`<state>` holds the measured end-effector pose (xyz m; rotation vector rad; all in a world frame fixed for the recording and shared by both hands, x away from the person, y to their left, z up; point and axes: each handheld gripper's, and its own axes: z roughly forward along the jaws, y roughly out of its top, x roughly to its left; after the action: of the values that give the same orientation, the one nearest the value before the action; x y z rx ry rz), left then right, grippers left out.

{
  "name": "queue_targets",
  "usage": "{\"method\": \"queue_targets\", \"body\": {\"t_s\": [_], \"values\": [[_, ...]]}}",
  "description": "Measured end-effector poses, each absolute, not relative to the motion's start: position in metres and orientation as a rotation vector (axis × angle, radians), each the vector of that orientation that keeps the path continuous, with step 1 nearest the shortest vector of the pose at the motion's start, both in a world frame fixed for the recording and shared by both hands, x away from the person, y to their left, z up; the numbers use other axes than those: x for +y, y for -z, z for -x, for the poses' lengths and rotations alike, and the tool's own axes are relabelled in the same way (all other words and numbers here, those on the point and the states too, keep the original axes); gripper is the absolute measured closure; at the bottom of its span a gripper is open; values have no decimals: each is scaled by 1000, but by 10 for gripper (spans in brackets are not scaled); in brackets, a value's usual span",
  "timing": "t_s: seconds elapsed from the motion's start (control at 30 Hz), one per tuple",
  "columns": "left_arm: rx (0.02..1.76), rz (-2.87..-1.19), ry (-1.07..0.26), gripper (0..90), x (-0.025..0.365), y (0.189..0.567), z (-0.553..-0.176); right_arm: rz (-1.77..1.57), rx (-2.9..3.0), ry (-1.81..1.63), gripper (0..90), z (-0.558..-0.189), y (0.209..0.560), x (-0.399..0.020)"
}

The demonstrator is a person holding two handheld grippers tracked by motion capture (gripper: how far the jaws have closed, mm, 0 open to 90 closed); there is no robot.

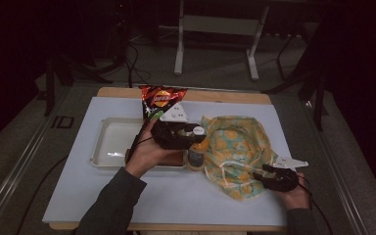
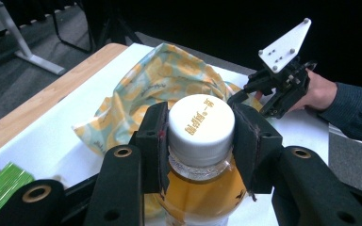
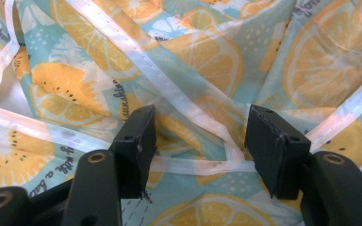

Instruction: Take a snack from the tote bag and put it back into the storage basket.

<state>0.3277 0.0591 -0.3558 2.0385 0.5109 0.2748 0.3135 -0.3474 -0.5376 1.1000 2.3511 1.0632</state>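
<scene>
A bottle (image 1: 196, 155) of orange drink with a white cap (image 2: 201, 121) stands just right of the tray. My left gripper (image 1: 190, 135) is shut on its neck and cap, one jaw on each side. To its right lies a cloth bag (image 1: 235, 144) printed with orange slices on teal, with white straps. My right gripper (image 1: 268, 177) sits at the bag's front right edge. In the right gripper view it (image 3: 202, 153) is open, and a white strap (image 3: 193, 165) runs across the gap between the jaws over the printed fabric (image 3: 202, 52).
A white tray (image 1: 108, 142) lies at the left on the pale mat, with a brown item (image 1: 176, 159) at its front right corner. A red chip bag (image 1: 160, 100) stands behind the tray. A green packet (image 2: 0, 188) lies near the bottle. The table's wooden edge (image 2: 33, 108) borders the mat.
</scene>
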Motion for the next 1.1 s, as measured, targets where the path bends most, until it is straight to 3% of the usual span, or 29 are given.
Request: {"method": "queue_targets", "body": {"t_s": [1.1], "values": [[581, -2036, -348, 584, 118, 359, -329, -1100, 2351, -1063, 433, -314, 538, -347]]}}
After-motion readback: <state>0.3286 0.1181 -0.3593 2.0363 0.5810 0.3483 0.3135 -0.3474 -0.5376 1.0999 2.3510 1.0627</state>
